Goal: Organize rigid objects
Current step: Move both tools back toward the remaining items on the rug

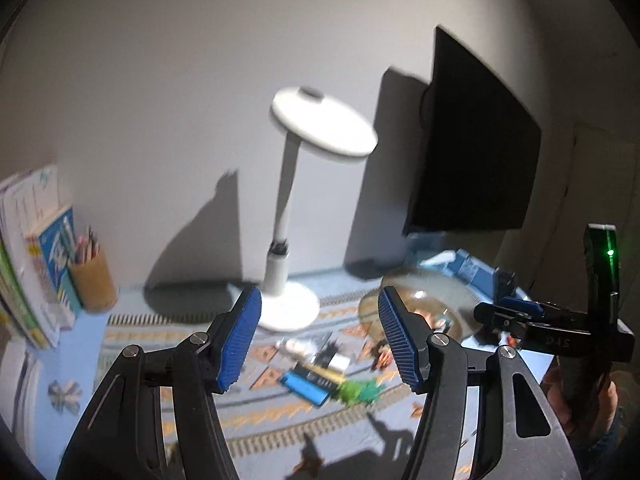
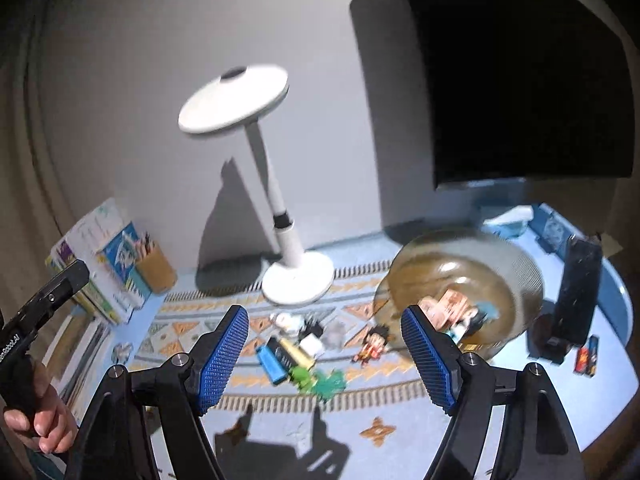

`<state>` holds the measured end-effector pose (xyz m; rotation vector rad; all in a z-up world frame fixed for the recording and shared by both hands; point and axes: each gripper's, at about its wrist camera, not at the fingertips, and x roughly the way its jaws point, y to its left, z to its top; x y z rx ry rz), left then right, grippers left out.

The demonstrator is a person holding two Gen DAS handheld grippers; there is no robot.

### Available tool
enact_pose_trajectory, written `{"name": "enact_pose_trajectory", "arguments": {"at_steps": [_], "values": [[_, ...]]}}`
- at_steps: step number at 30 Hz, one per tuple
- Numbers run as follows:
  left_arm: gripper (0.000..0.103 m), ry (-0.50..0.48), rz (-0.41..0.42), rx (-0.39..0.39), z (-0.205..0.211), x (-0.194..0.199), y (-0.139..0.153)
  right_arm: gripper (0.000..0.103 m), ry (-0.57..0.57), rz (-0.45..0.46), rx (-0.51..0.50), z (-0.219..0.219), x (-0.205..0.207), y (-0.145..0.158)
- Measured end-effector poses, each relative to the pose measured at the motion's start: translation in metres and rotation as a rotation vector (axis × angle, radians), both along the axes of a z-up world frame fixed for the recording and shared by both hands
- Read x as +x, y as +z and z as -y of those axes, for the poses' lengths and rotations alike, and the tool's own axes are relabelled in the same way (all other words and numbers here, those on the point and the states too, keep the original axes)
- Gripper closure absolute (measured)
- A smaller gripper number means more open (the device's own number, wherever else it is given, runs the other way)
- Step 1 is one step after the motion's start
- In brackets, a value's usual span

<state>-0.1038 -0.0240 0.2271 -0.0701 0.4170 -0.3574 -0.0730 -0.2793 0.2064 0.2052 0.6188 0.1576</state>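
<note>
Both claws hang wide open and empty, left claw (image 1: pixel 320 336), right claw (image 2: pixel 326 360), above the toy pile (image 2: pixel 304 354) on the tabletop (image 2: pixel 400 432) beside the glass bowl (image 2: pixel 460 292). Blurry view; a rushed descent could scatter pieces or clip the lamp (image 2: pixel 298 276).

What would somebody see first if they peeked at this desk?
Probably the tall white lamp standing at the back of the patterned mat, near the wall. Right of it sits a big glass bowl with some things inside, and a jumble of little toys lies on the mat in front of the lamp. A big black screen hangs over the right side.
</note>
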Motion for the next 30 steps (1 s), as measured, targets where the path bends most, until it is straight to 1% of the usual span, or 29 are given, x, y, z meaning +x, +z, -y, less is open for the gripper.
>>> {"name": "enact_pose_trajectory", "arguments": {"at_steps": [4,9,12,14,16,20,24,26,30], "values": [[0.044,0.02,-0.132,0.05,0.005,0.025,-0.048,0.025,0.016,-0.097,0.014,-0.007,0.015,-0.04],[0.044,-0.004,-0.32,0.115,0.021,0.065,-0.129,0.025,0.026,-0.216,0.036,-0.008,0.034,-0.088],[0.044,-0.032,-0.412,0.148,0.036,0.086,-0.168,0.026,0.032,-0.278,0.025,-0.013,0.045,-0.115],[0.044,-0.04,-0.453,0.182,0.046,0.098,-0.189,0.026,0.043,-0.317,0.018,-0.016,0.053,-0.13],[0.044,-0.048,-0.473,0.201,0.055,0.106,-0.199,0.026,0.055,-0.342,0.021,-0.018,0.059,-0.14],[0.044,-0.056,-0.508,0.211,0.067,0.121,-0.215,0.025,0.074,-0.354,-0.006,-0.024,0.067,-0.148],[0.044,-0.053,-0.52,0.225,0.075,0.129,-0.218,0.025,0.099,-0.351,-0.03,-0.032,0.075,-0.152],[0.044,-0.048,-0.505,0.234,0.078,0.131,-0.218,0.026,0.111,-0.353,-0.038,-0.037,0.08,-0.155],[0.044,-0.054,-0.509,0.235,0.073,0.134,-0.218,0.026,0.136,-0.363,-0.056,-0.046,0.088,-0.161]]}}
